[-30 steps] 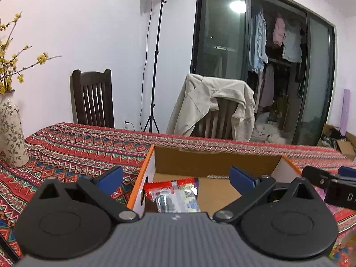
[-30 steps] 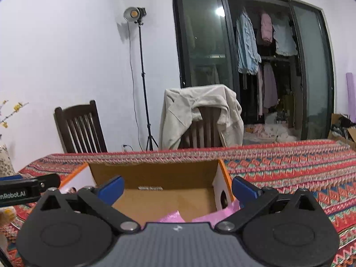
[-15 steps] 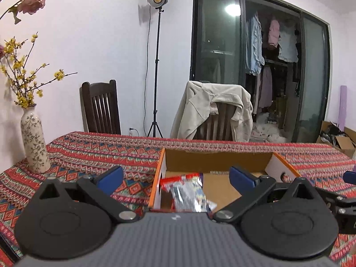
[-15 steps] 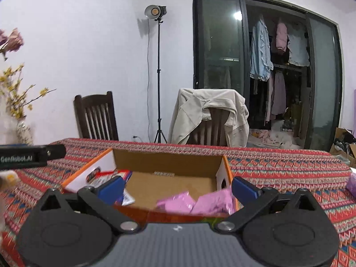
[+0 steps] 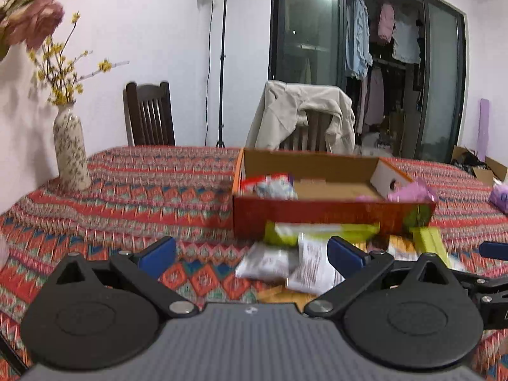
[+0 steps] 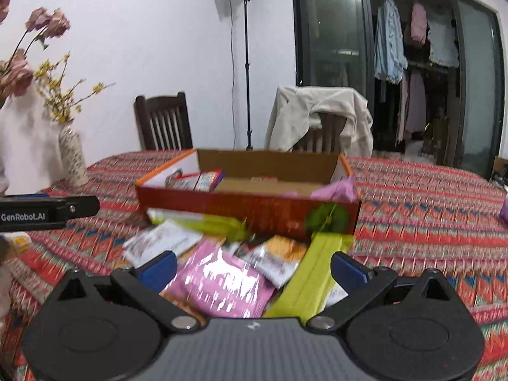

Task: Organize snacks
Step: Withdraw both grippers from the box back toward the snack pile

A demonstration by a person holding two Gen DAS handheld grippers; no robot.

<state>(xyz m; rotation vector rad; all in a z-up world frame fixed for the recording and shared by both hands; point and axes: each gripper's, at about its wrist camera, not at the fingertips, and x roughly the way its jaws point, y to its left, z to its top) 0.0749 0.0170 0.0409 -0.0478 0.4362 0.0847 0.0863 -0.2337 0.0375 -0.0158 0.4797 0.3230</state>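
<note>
An open cardboard box [image 5: 320,214] [image 6: 254,209] with a red front stands on the patterned tablecloth. Inside lie a red-topped packet [image 5: 270,184] [image 6: 203,179] at its left end and pink packets [image 5: 409,192] [image 6: 335,190] at its right end. In front of the box is a loose pile of snacks: a pink foil packet [image 6: 222,281], a lime-green packet [image 6: 312,273], white packets [image 5: 298,262] [image 6: 165,243] and an orange one [image 6: 282,252]. My left gripper [image 5: 252,255] is open and empty above the pile's left side. My right gripper [image 6: 254,268] is open and empty over the pink packet.
A flower vase [image 5: 70,150] [image 6: 73,155] stands at the table's left. Two chairs [image 5: 149,114] [image 6: 320,117] are behind the far edge, one draped with a beige jacket. Another purple packet [image 5: 500,195] lies far right. The left gripper's body [image 6: 47,211] reaches in from the left.
Both grippers have pulled back from the box toward the near edge. The box's red front and the snack pile before it have come into view. Both stay open.
</note>
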